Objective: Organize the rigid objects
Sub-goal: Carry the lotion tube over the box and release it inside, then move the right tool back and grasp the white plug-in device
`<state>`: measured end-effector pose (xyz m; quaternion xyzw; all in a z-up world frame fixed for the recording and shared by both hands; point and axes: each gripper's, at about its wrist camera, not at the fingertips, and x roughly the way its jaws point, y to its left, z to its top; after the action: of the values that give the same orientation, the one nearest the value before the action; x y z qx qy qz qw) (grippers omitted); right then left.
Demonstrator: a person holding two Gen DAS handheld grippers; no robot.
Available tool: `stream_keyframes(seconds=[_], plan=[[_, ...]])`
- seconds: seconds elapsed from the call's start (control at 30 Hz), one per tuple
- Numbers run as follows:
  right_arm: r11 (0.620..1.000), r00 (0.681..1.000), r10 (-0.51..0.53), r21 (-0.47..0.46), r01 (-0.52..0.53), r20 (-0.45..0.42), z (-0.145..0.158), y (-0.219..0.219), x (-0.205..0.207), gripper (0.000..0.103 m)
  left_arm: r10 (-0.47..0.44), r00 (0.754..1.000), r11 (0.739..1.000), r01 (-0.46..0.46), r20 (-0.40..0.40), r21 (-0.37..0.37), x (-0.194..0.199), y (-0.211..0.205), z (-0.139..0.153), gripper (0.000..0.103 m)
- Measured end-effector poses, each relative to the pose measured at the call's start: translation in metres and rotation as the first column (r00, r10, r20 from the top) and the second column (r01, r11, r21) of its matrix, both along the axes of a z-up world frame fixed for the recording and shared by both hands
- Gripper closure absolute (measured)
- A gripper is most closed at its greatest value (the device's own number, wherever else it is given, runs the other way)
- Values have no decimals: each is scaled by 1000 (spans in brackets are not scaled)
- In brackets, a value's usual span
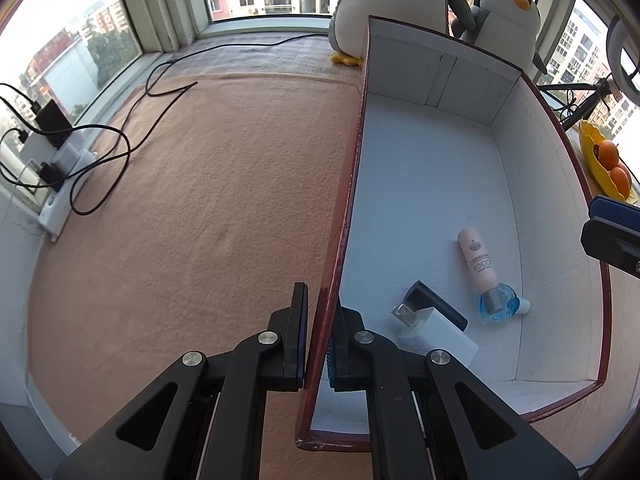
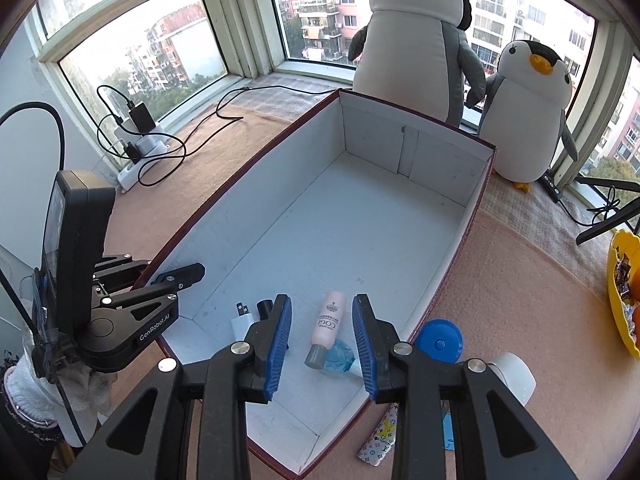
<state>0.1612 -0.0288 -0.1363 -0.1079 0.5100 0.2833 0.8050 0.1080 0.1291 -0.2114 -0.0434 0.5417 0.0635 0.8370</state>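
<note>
My left gripper (image 1: 318, 340) clamps the box (image 1: 436, 152) wall; right gripper (image 2: 322, 344) released (one "COGI" tube (image 2: 330, 320), one charger (image 2: 241, 325)).

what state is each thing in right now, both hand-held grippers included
left hand-held gripper: shut on the box wall
right hand-held gripper: open, empty, above the box
box: open-topped, upright
pink bottle: lying flat in the box
white charger: lying in the box, prongs out
black cylinder: lying beside the charger
blue tape measure: outside the box
</note>
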Motion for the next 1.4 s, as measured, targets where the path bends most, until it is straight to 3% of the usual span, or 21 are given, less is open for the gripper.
stream_keyframes(seconds=[0.4,0.67,0.77,0.83,1.07,1.4], plan=[[984,986,-169,57,169,5,15,-65,5,73,-27,1000,1000,27,-7,15,0,-3,1,97],[938,938,-345,32,346,-32,-1,-136,16,65,-66,998,997,67,-23,45,2,-7,1,97],[918,918,-393,27,395,-63,-11,-158,20,56,-80,996,995,81,-29,50,2,-8,1,97],[909,907,-413,28,417,-88,-18,-170,22,55,-88,996,995,89,-34,51,3,-8,1,97],[897,888,-438,-2,442,-139,-44,-182,26,52,-117,992,991,120,-50,60,6,-10,0,97],[911,900,-411,-73,405,-144,-64,-166,33,47,-149,987,986,152,-57,69,6,-12,2,97]])
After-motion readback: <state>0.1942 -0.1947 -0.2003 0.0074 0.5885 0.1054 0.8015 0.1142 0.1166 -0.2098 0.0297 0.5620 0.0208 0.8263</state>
